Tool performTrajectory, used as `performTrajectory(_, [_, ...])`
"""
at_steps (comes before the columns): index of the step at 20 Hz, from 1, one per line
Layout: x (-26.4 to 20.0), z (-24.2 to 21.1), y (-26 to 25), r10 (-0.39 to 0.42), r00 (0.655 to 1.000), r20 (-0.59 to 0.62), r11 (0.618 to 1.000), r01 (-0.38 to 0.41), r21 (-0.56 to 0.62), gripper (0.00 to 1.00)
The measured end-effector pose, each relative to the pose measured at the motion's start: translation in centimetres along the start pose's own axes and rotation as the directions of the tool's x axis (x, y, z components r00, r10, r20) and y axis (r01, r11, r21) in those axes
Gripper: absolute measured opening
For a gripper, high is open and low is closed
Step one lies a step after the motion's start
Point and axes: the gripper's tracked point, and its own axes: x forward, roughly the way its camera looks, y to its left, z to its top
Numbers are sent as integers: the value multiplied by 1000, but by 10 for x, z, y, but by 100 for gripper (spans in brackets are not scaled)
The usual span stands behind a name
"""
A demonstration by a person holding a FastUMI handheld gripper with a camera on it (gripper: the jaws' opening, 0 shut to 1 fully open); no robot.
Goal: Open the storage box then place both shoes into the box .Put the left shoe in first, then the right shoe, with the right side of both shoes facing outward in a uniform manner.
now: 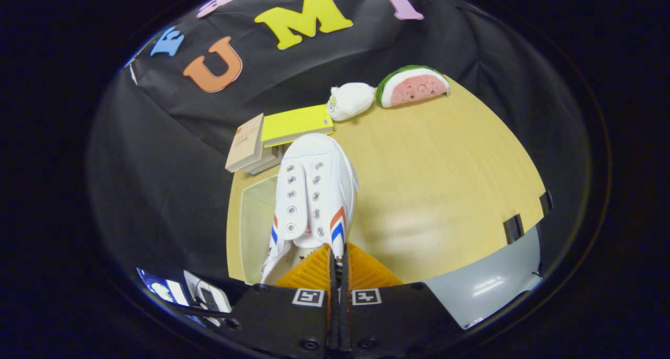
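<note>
One shoe [313,191] hangs from our gripper [338,265], its fingers pinched together on the collar's edge, toe at 12 o'clock above the table [445,181]; we judge the carry under way, next calling for the box [254,223] at 9 o'clock.

Recording booth: black cloth wall [157,155], wooden table [445,181], books [272,136], plush toys [382,94].
</note>
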Motion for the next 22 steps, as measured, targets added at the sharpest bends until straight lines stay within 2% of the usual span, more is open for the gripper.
performTrajectory(8, [70,-21,66,-65,997,-41,995,62,-76,5])
performTrajectory(15, [127,-46,49,-218,970,-107,969,202,-141,5])
performTrajectory(22, [158,-64,43,-282,945,-164,957,265,-117,6])
